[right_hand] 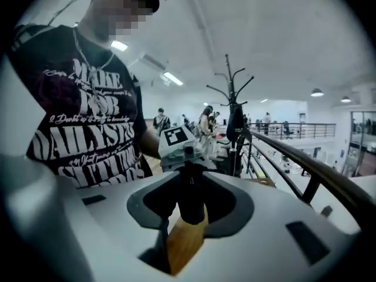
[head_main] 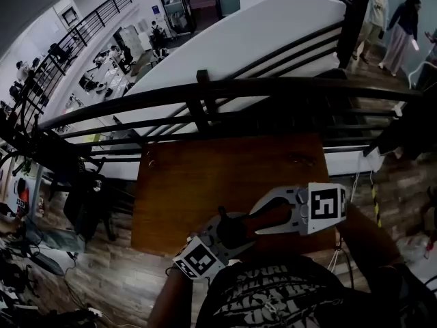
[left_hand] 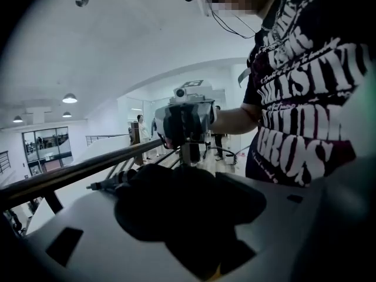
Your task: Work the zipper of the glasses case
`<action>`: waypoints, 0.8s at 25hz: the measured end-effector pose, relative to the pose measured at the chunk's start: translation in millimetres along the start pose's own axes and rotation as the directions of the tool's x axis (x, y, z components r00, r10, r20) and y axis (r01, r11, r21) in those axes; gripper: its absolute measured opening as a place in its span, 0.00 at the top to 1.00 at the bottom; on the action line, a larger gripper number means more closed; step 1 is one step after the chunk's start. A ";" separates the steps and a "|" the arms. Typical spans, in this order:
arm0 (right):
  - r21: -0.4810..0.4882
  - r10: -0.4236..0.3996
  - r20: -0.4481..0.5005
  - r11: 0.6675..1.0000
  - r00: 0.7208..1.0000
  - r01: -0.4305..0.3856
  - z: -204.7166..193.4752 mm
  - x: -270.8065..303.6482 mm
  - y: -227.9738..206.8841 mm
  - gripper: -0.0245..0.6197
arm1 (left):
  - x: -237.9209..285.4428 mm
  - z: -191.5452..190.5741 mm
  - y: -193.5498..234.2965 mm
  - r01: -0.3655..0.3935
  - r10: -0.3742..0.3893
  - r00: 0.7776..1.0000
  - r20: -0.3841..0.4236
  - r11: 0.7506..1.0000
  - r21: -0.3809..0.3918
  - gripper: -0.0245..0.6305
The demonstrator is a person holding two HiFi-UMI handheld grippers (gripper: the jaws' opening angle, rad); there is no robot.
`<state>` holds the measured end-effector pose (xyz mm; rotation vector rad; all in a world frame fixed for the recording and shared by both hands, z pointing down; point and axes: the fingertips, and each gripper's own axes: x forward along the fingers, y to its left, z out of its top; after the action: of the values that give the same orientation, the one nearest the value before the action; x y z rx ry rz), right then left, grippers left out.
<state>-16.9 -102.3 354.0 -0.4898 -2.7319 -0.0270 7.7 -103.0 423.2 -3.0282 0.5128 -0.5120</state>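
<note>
Glasses case [head_main: 272, 217]: held up in the air between the two grippers, over the near edge of the wooden table [head_main: 205, 183], close to the person's chest. Not resting on anything.

Step, as I judge it: grip is set and the zip stroke is about to start, or has barely started. Can't tell if the zipper is open or closed, because no view shows the teeth.

Left gripper [head_main: 229, 234]: jaws wide and clamped around the case body, which fills the gap between them in the left gripper view. Acts as the anchor.

Right gripper [head_main: 259, 219]: jaws narrow, pinched on a slim dark piece [right_hand: 191, 200] at the case's end. Probably the zipper pull, but too dark to be sure.

Next move calls for: the left gripper keeps the body fixed while the right gripper draws the pull along the zip line, following the curve of the case rather than a straight tug. Risks: the pull slips from the pinch, or the case twists in the left jaws.

Case look: small, dark, rounded, soft-looking shell. It reads reddish-brown in the head view and near black in the left gripper view. A small metal bit [left_hand: 108, 184] sticks out on one side, unclear what it is.

Around it: dark railing [head_main: 273, 87] just beyond the table, open hall below.
</note>
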 end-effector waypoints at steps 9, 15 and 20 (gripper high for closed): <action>0.078 0.054 -0.175 0.996 0.983 -0.041 -19.1 49.8 -14.4 0.86 | -16.8 -5.6 15.8 -0.044 0.051 0.997 -0.060 0.993 0.114 0.56; 0.212 0.038 -0.160 0.977 0.986 -0.003 -20.2 63.1 -29.9 0.93 | -30.5 -16.2 29.4 -0.077 0.084 0.995 -0.051 0.988 0.135 0.56; 0.405 0.044 -0.089 0.914 0.995 -0.004 -22.9 61.1 -35.6 0.93 | -43.1 -2.8 32.5 -0.110 0.103 0.994 0.046 0.979 0.172 0.56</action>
<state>-74.3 -117.3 398.7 -0.3878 -2.5370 0.5001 -41.9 -119.7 409.6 -2.8202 0.5909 -0.4673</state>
